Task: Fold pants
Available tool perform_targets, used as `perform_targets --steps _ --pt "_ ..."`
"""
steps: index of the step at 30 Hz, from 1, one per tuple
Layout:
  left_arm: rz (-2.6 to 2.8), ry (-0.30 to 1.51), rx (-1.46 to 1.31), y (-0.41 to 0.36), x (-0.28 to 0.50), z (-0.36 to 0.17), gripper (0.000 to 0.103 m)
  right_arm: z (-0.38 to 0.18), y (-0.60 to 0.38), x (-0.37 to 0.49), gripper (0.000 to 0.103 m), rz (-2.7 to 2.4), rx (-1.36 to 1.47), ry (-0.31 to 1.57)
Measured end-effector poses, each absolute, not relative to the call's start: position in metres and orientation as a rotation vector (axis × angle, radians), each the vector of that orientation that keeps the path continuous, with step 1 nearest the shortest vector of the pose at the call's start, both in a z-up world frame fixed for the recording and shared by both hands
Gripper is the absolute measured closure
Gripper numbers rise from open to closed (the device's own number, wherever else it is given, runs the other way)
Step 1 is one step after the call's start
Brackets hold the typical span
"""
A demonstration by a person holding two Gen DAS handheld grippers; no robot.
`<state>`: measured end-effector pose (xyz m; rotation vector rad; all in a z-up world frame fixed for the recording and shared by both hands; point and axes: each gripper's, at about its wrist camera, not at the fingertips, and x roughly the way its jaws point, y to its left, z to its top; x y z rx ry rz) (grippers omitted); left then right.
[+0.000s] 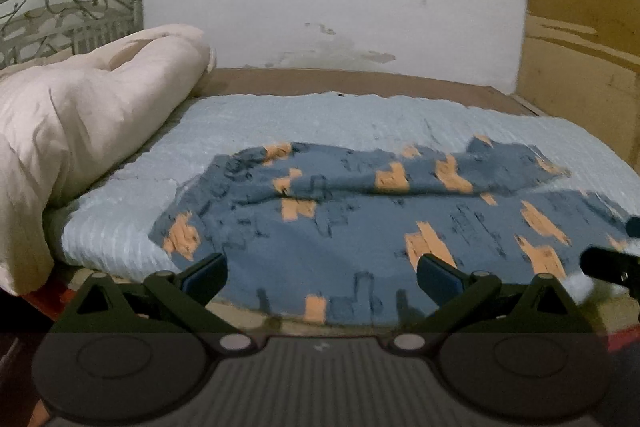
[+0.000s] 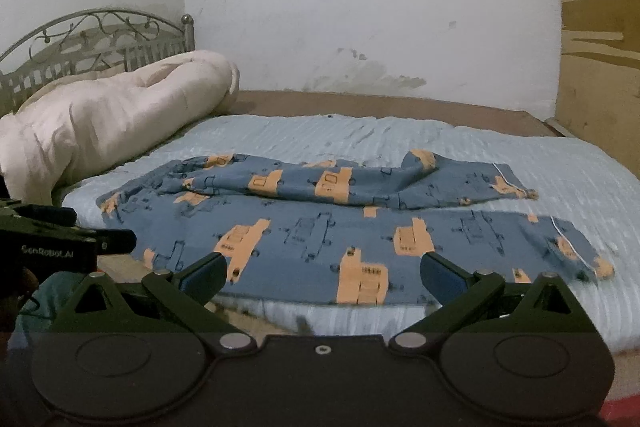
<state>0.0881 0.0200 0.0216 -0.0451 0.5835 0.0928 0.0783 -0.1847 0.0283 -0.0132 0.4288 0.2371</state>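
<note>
Where the light blue ribbed bedcover [image 2: 520, 163] ends at the near side of the bed, the pants' [image 2: 320, 239] lower edge lies just inside it, so little bare cover shows in front of the cloth there. Beyond the pants, a broad strip of cover runs back to a brown band along the white wall [image 2: 360, 7]. On the left, a rolled cream comforter [image 2: 120, 115] lies near the waist end of the pants, in front of a metal headboard [image 2: 96, 43]. On the right, a wooden panel [image 2: 596, 47] stands at the bed's far corner, well apart from the cloth.

The pants are blue with orange vehicle shapes and dark outlined ones. They lie lengthwise across the bed, legs pointing right. The nearer leg lies fairly flat; the farther one is rumpled and ridged, its hem turned up.

The left gripper [image 1: 320, 277] hovers at the near edge over the pants, its fingers spread wide and holding nothing. The right gripper [image 2: 322, 275] is likewise spread and empty, low over the nearer leg.
</note>
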Motion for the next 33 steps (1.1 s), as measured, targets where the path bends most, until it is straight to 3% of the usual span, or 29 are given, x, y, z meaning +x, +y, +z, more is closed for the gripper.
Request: perform_targets --steps 17,33 --pt "0.214 0.535 0.091 0.057 0.189 0.065 0.0 0.049 -0.189 0.179 0.001 0.252 -0.053 0.462" --pt "0.124 0.632 0.24 0.074 0.306 0.025 0.0 0.035 -0.184 0.299 0.001 0.247 -0.118 0.517"
